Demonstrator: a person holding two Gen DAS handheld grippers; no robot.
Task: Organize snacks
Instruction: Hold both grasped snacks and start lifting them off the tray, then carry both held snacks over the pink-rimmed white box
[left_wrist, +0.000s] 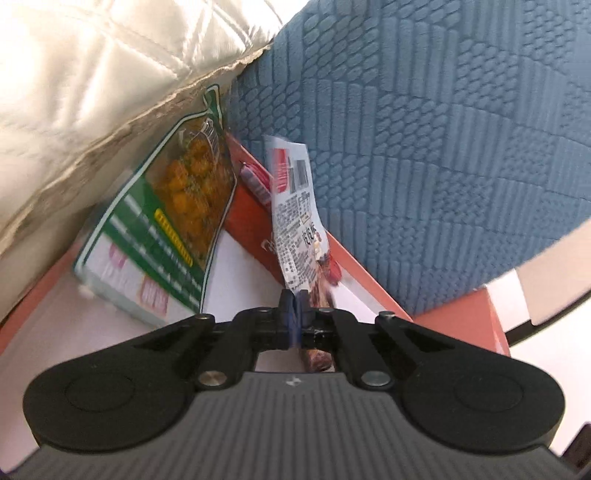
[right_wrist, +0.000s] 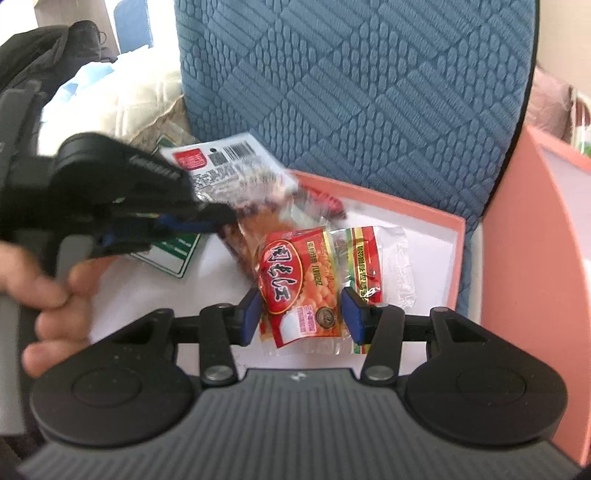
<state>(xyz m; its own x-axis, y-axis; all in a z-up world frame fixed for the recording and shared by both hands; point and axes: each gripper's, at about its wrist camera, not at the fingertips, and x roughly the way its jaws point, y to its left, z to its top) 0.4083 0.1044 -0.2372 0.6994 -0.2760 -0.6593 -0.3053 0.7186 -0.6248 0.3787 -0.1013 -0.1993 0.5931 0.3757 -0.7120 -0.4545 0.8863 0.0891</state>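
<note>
My left gripper (left_wrist: 294, 300) is shut on a clear snack packet with a white printed back (left_wrist: 295, 206) and holds it over the orange box (left_wrist: 354, 269). The same packet (right_wrist: 225, 166) and the left gripper (right_wrist: 218, 218) show in the right wrist view. A green snack bag (left_wrist: 173, 221) leans inside the box at its left, partly hidden behind the left gripper in the right wrist view (right_wrist: 177, 251). My right gripper (right_wrist: 301, 314) is open, its pads on either side of a red peanut packet (right_wrist: 306, 284) lying on the box's white floor (right_wrist: 155, 295).
A blue textured cushion (right_wrist: 351, 92) stands right behind the box. A cream quilted cushion (left_wrist: 92, 92) is at the left. A small red wrapped snack (left_wrist: 255, 181) lies at the box's back wall. The box's orange lid (right_wrist: 517, 229) stands at the right.
</note>
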